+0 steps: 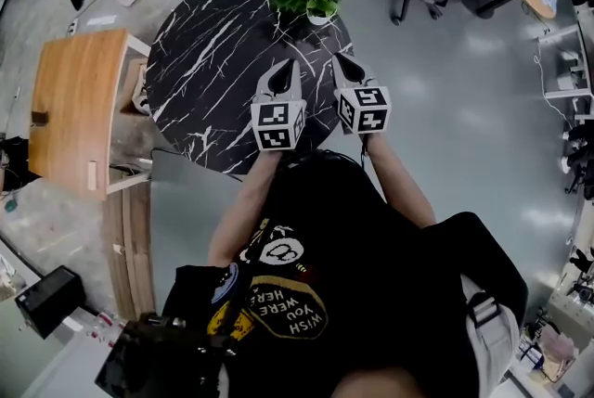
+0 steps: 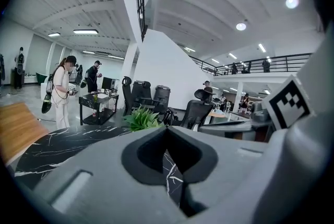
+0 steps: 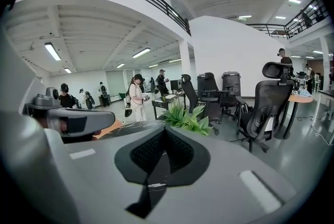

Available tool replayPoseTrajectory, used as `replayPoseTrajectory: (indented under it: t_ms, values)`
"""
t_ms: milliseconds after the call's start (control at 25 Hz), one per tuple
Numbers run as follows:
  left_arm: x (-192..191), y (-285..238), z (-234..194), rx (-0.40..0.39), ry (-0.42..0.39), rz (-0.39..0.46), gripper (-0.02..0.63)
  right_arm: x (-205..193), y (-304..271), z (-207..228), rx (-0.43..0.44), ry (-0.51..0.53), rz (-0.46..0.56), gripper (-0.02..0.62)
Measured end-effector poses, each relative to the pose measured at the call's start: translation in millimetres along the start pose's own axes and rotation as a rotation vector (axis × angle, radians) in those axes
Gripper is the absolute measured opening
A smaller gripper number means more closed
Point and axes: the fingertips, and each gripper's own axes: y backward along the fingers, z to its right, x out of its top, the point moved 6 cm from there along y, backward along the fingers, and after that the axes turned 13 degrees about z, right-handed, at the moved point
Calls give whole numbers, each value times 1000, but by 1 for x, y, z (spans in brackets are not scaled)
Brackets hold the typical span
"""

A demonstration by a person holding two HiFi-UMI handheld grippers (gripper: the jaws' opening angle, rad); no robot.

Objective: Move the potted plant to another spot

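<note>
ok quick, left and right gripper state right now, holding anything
left gripper: closed, holding nothing
right gripper: closed, holding nothing

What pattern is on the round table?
The table is black with white veins; head view.

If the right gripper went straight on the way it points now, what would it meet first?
Probably the potted plant: its leaves show straight above the shut jaws of the right gripper. Tilted slightly down, it might touch the marble table first; depth is unclear.
</note>
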Motion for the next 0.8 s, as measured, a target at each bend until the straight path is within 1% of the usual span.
replayPoseTrajectory:
  t_ms: [240,360,480,800]
  values:
    - [3,0,1,-7,-2,7,5,4,5,-4,-2,-2,7,2]
    - [2,0,-1,2,4,11,5,4,7,-5,-3,-4,9,2]
    - [0,-1,0,9,9,7,5,6,9,-2,-7,-8,12,2]
    - [-1,-2,5,-6,4,-2,5,10,15,6,-28,-32,20,2]
